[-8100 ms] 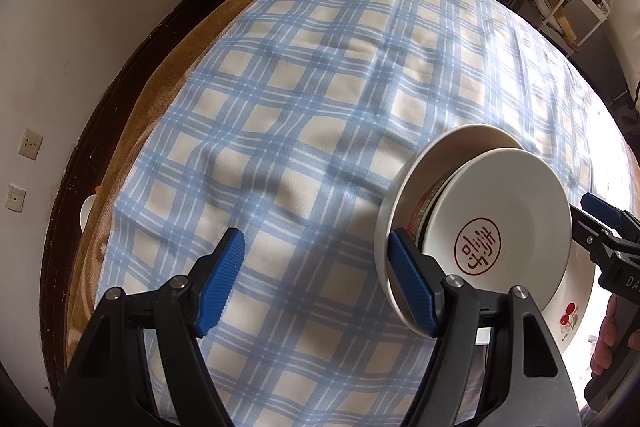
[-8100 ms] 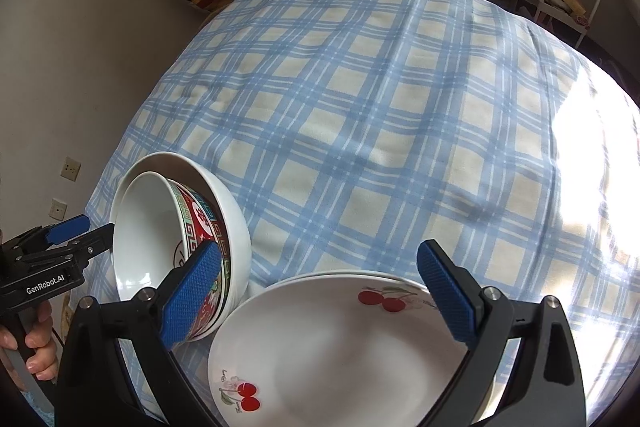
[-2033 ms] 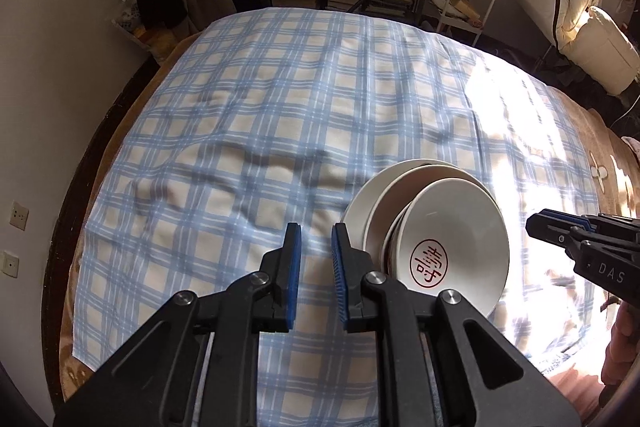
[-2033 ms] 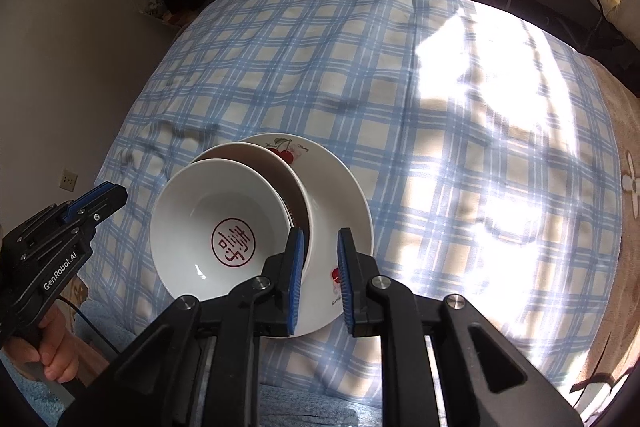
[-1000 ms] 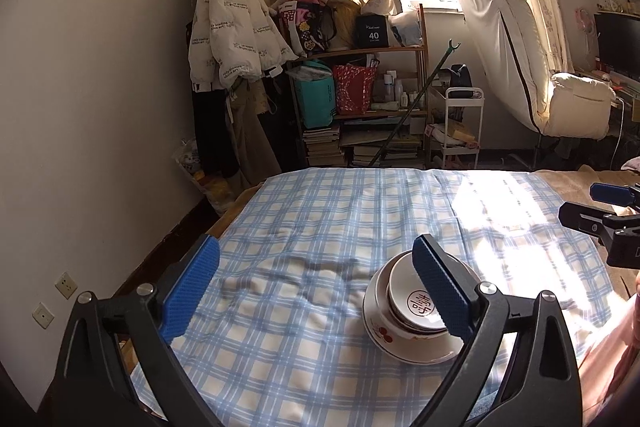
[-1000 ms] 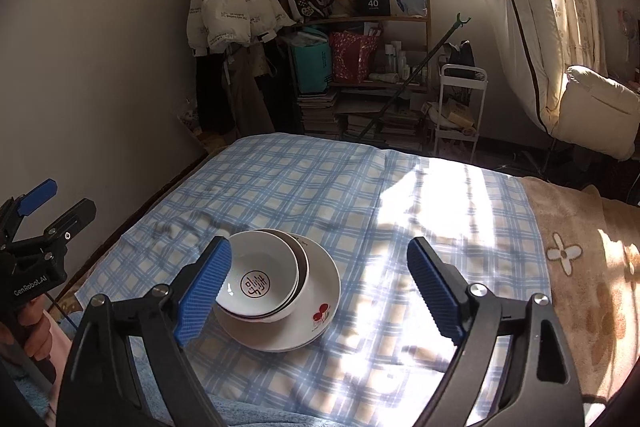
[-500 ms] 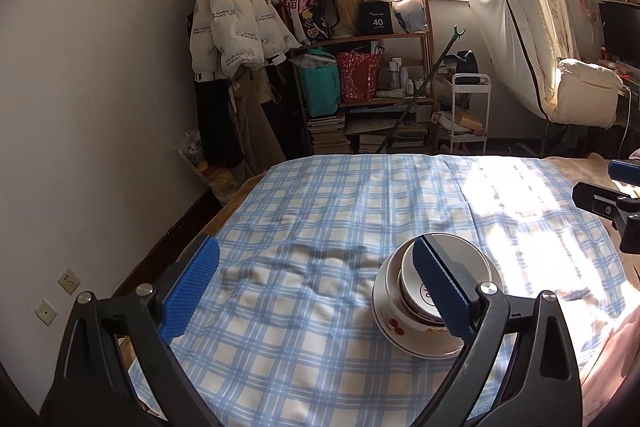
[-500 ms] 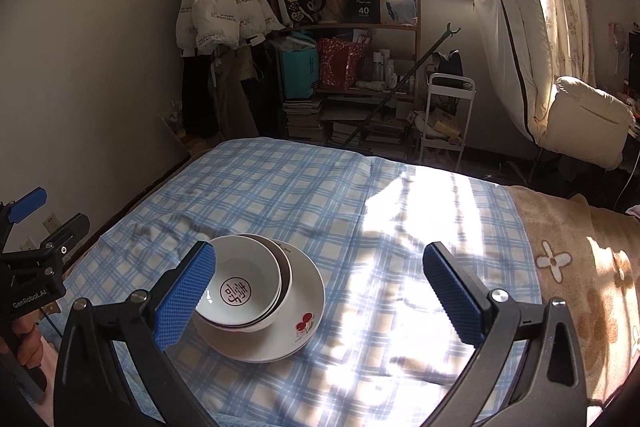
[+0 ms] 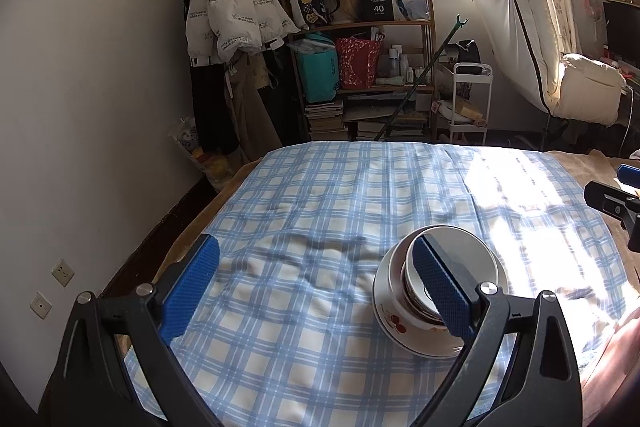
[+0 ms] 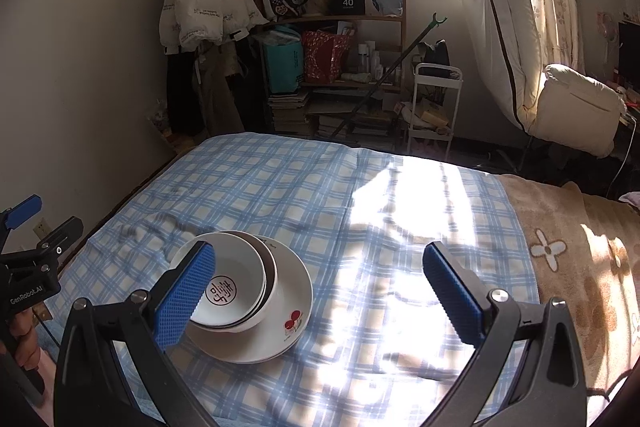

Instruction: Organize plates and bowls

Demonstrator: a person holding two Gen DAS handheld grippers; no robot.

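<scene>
A stack of nested white bowls (image 10: pixel 236 283) sits on a white cherry-print plate (image 10: pixel 292 311) on the blue checked cloth. The top bowl has a red seal mark inside. The stack also shows in the left wrist view (image 9: pixel 460 263), partly behind my finger. My left gripper (image 9: pixel 316 291) is open and empty, held above the cloth left of the stack. My right gripper (image 10: pixel 320 291) is open and empty, above and right of the stack. Each gripper shows at the edge of the other's view.
The checked cloth (image 9: pixel 320 211) covers a bed, with a tan flowered blanket (image 10: pixel 568 259) to the right. A wall (image 9: pixel 100 107) runs along the left. Shelves with books and bags (image 9: pixel 360 79), a white cart (image 10: pixel 436 107) and a covered chair (image 10: pixel 560 99) stand behind.
Both grippers opened wide and pulled up and back from the stack about a second ago. Over the last half second they barely moved. The stack has stayed put.
</scene>
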